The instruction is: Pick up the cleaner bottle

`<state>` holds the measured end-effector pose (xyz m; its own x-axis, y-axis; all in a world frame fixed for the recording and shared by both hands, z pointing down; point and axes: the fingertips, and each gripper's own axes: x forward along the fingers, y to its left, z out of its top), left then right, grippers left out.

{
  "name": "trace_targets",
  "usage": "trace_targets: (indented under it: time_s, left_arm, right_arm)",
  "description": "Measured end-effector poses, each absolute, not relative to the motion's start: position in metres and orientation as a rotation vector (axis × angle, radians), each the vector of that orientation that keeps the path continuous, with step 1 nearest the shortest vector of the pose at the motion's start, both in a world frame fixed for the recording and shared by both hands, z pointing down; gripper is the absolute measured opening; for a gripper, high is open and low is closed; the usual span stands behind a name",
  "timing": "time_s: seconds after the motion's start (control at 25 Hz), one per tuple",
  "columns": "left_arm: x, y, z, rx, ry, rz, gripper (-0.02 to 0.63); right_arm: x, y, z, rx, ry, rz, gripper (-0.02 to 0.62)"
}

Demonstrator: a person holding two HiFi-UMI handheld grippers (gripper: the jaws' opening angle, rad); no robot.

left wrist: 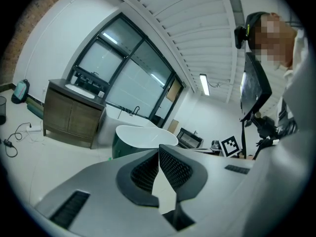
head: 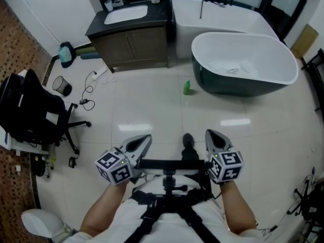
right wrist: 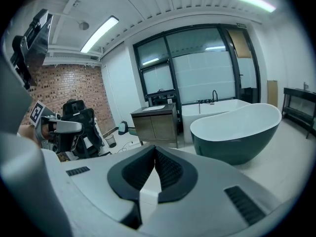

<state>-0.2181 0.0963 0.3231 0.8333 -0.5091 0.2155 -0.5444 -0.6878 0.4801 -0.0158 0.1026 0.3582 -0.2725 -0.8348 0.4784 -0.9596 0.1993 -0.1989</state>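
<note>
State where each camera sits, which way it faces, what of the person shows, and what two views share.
Head view: on the person's head, looking steeply down at cleaner bottle and bathtub; forearms, left gripper and right gripper show.
Left gripper view: on that gripper, facing vanity cabinet and bathtub; shut jaws, person's torso show.
Right gripper view: on that gripper, facing bathtub and office chair; shut jaws show.
Shared: the bathtub.

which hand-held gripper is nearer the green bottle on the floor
Right. The right hand-held gripper is short of the small green plastic bottle, slightly to its right; the left hand-held gripper is farther to its left.
</note>
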Motion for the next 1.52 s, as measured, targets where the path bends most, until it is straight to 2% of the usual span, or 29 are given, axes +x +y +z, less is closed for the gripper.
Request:
trace_targets:
  time_s: [0.72,0.8,0.92,1.52]
  left_arm:
    - [-0.184,-0.023,0.343,2.375,-0.889,0.071,0.001]
    - [-0.178,-0.04,0.353,2.355,-0.892,0.09,0.001]
    - [-0.168,-0.057,0.372,2.341,-0.868,0.146,0.001]
    - [-0.118,-0.16,0.472,2.331,-0.954,0.372,0.0]
  right_arm:
    - [0.007,-0.029,0.392,1.509,-2.296,0.736,0.009]
    - [0.013,-0.044,0.398,1.494,-2.291,0.747,0.012]
    - [0.024,-0.059,0.413,1.49,-2.263,0.778,0.052]
    - [0.064,-0.106,0.494,1.498,-2.154,0.962,0.054]
